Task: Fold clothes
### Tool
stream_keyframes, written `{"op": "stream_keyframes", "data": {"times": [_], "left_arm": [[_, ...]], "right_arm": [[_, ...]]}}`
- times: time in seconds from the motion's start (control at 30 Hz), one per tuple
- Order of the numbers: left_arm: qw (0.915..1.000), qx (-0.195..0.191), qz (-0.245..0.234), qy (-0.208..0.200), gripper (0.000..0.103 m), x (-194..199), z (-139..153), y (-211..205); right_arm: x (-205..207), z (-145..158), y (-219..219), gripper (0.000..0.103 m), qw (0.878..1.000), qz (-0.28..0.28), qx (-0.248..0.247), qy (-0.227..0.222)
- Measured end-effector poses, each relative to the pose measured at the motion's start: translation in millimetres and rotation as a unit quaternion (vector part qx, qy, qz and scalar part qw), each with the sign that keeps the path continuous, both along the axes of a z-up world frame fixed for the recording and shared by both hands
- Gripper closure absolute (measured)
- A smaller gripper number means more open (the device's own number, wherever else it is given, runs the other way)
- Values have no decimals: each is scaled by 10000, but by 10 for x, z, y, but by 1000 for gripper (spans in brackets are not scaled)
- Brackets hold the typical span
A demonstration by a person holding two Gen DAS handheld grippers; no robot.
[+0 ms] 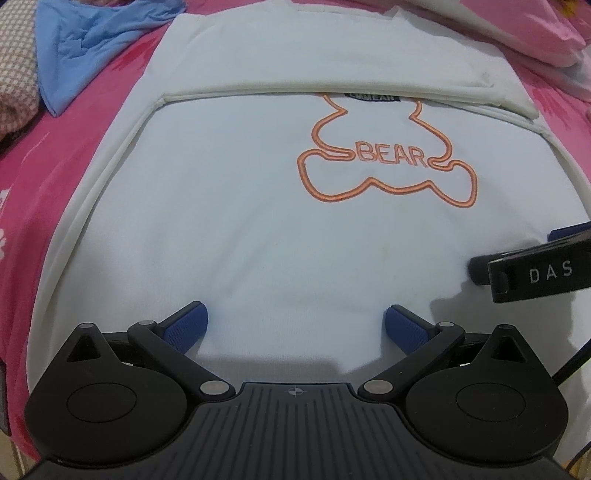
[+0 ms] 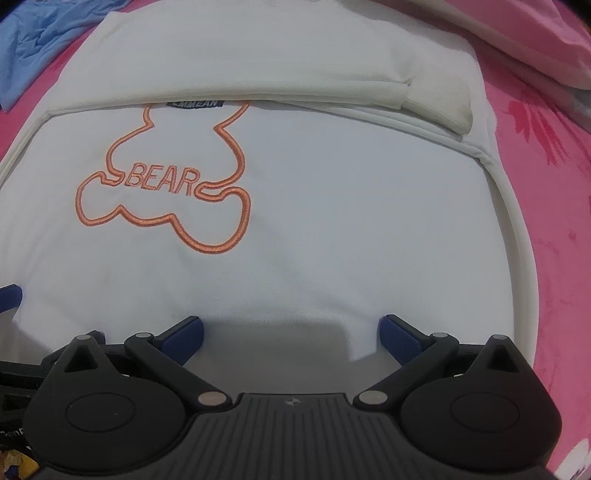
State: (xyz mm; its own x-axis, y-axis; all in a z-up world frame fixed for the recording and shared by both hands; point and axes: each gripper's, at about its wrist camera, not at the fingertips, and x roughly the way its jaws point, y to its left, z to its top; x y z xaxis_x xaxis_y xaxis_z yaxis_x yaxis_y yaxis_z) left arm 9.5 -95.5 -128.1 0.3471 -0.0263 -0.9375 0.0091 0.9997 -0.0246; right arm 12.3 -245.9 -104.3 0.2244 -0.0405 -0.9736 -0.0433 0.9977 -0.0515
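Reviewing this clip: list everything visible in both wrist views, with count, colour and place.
white sweatshirt: one, white with orange BEAR outline, flat on the bed, centre, sleeves folded across its far part.
dark label: one, navy, at the folded edge above the outline.
blue garment: one, light blue, crumpled, far left.
checked fabric: one, brown and white, far left edge.
pink bedcover: one, pink patterned, under everything.
pink and white bedding: one pile, far right.
left gripper: one, black with blue pads, open over the near hem.
right gripper: one, same, open beside it.
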Motion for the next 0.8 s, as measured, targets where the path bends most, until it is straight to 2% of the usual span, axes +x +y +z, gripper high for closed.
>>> {"op": "stream_keyframes", "data": {"times": [0.23, 0.4, 0.5, 0.63, 0.8], "left_arm": [[9998, 45, -69, 181, 0, 68, 7, -5], [9998, -111, -139, 29, 0, 53, -10, 56], [9998, -120, -112, -71, 0, 25, 4, 67], [9998, -47, -116, -145, 0, 9, 5, 44], [9999, -64, -59, 88, 0, 121, 27, 50]], "right_arm": [[-23, 8, 0, 0, 10000, 46, 18, 14], [105, -45, -13, 0, 9995, 54, -27, 299], [129, -61, -4, 0, 9993, -187, -44, 315], [22, -56, 101, 0, 9981, -539, -288, 42], [-168, -36, 83, 0, 9952, -894, -201, -330]]}}
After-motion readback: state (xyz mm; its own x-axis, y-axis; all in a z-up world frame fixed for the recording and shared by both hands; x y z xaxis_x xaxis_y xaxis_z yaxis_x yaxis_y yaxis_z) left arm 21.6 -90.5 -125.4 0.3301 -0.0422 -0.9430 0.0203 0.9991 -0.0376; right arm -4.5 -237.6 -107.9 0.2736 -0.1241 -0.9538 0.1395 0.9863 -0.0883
